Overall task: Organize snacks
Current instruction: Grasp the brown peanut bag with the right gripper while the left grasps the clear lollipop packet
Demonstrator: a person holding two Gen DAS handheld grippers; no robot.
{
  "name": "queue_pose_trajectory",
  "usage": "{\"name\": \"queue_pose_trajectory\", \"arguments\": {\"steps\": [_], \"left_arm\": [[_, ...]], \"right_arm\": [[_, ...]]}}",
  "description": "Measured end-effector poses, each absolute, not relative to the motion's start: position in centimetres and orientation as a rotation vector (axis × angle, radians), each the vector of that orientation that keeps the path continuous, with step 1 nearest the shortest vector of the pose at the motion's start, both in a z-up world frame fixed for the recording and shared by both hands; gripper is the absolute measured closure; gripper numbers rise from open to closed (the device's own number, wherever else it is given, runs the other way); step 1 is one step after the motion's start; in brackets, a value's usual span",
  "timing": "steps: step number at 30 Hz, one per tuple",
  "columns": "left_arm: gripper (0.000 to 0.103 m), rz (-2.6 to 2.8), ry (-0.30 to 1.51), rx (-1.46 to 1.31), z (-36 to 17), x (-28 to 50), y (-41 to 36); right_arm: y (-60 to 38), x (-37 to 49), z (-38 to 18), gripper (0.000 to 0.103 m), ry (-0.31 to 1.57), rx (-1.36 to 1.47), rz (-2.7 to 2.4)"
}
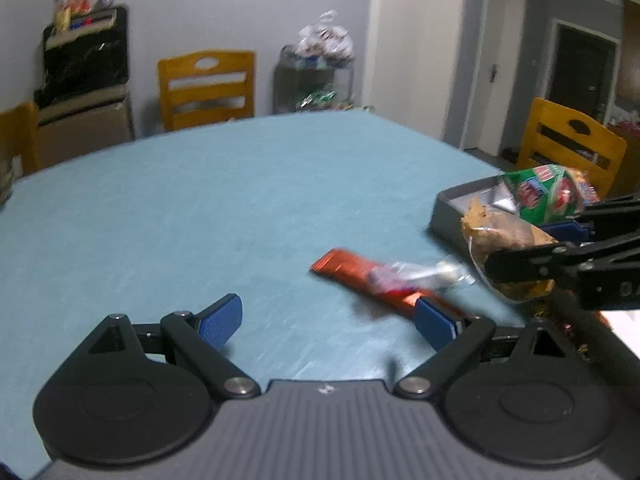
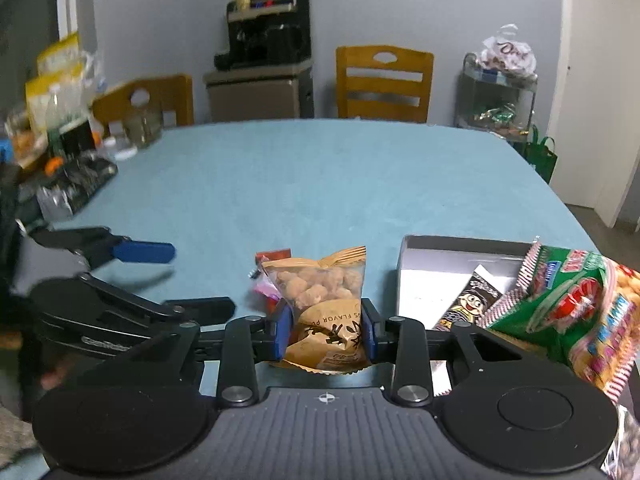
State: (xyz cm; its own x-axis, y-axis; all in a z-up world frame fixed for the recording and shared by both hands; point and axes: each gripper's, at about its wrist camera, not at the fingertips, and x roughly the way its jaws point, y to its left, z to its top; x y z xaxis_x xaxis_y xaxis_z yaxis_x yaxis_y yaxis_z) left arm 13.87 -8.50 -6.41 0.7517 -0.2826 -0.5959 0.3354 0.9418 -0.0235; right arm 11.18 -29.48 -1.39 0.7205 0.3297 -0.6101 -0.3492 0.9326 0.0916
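Brown paper and clear film make up the small pouch of coated peanuts [image 2: 326, 304] that our right gripper [image 2: 326, 332] pinches: its two blue pads press the pouch's sides, and the pouch stands upright between them, above the teal tablecloth [image 2: 304, 184]. In the left wrist view we see the same pouch [image 1: 506, 240] clamped in that gripper's black fingers at the right edge.

Just right of the pouch sits a shallow grey rectangular tray [image 2: 448, 244]. Inside it lie a slim black-and-white cartoon-printed stick packet [image 2: 472, 300] and a large green-and-red crinkled snack bag [image 2: 568, 312], which hangs over the tray's near right side.

Our left gripper [image 1: 328, 320] hangs over the cloth with its blue-padded fingers spread wide and nothing between them. Ahead of it, on the cloth, lies a long orange-red foil bar wrapper [image 1: 352, 272], with a small clear-wrapped candy [image 1: 416, 274] resting across it; the bar's near end passes behind the right-hand pad. Both are blurred.

Yellow wooden chairs [image 2: 384, 80] stand beyond the table's far edge.
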Motion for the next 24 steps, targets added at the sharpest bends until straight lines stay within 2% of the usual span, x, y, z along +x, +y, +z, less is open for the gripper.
{"name": "queue_pose_trajectory", "arguments": {"steps": [5, 11, 16, 19, 22, 24], "left_arm": [[0.009, -0.492, 0.564, 0.239, -5.9, 14.2, -12.0], [0.010, -0.616, 0.573, 0.419, -7.3, 16.0, -15.4], [0.010, -0.665, 0.616, 0.418, -7.5, 18.1, -16.4], [0.015, -0.666, 0.677, 0.415, -8.0, 19.4, -16.5], [0.033, -0.659, 0.721, 0.337, -7.9, 20.2, -15.8], [0.051, -0.678, 0.751, 0.291, -8.0, 20.3, -15.5]], "right_arm": [[-31.5, 9.3, 0.1, 0.067, 0.625, 0.031, 0.373], [-33.4, 7.3, 0.6, 0.068, 0.616, 0.069, 0.388], [-34.4, 6.5, 0.5, 0.068, 0.624, 0.093, 0.398], [-35.2, 6.2, 0.4, 0.068, 0.621, 0.108, 0.397], [-35.5, 5.9, 0.3, 0.068, 0.622, 0.124, 0.399], [-35.8, 5.8, 0.3, 0.068, 0.621, 0.132, 0.402]]}}
